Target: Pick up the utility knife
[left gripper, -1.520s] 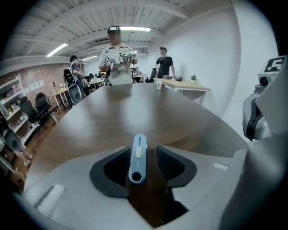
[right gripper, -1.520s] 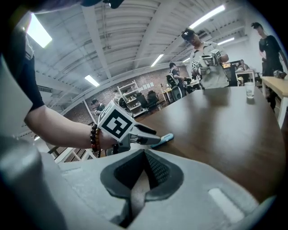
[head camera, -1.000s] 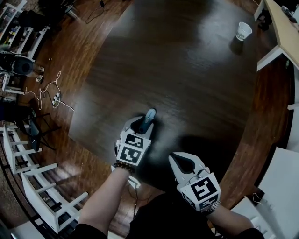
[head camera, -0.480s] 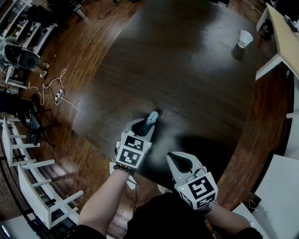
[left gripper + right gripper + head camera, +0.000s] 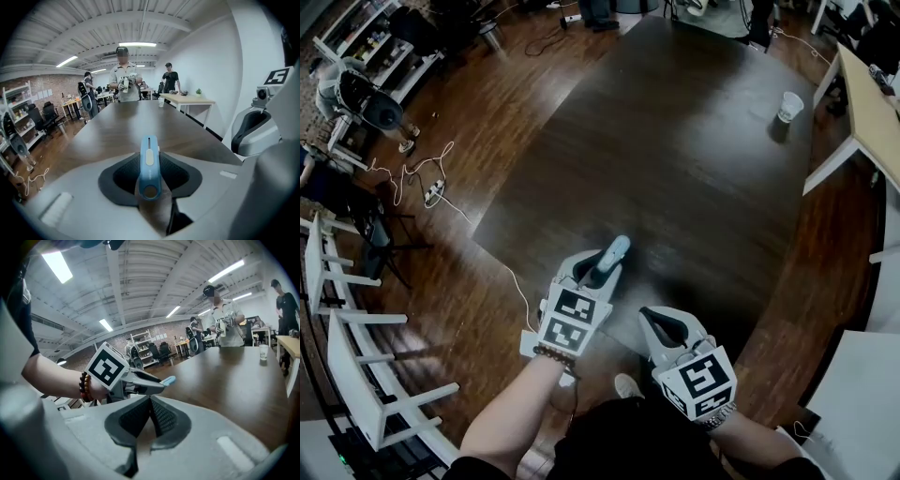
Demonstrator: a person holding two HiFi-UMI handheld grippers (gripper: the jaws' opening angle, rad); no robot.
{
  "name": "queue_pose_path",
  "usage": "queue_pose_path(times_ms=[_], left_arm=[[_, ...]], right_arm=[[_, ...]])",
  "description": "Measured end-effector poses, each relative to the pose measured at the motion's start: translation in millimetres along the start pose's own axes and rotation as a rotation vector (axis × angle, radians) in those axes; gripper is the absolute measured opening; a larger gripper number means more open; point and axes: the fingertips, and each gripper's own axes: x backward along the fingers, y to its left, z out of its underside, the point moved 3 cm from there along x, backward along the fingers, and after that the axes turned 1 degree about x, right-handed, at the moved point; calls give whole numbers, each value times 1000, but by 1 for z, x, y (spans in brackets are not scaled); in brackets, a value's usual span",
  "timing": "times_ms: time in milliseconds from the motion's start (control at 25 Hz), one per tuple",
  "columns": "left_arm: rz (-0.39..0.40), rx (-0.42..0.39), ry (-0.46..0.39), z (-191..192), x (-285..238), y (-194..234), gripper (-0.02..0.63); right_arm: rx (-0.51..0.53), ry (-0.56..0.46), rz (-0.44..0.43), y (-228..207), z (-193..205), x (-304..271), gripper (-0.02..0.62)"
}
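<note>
Above the near end of the dark surface | my left claw clamps the blue utility knife, slider up, tip pointing away | my right claw alongside, pinched together on nothing

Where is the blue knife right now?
The utility knife is clamped in the left tongs, at the head view's lower middle, over the near end of the dark table, just left of the right tongs.
</note>
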Motion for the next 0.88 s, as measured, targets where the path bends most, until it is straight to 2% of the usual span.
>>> queue_pose_path(times_ms=[480,880], left_arm=[[-20,-17,-186,19,149,-55,150],[-10,-14,-267,37,221,-106,149]], right_arm=[[161,-88,67,106,-10,72,-8],[230,-128,116,148,-14,130,-8]])
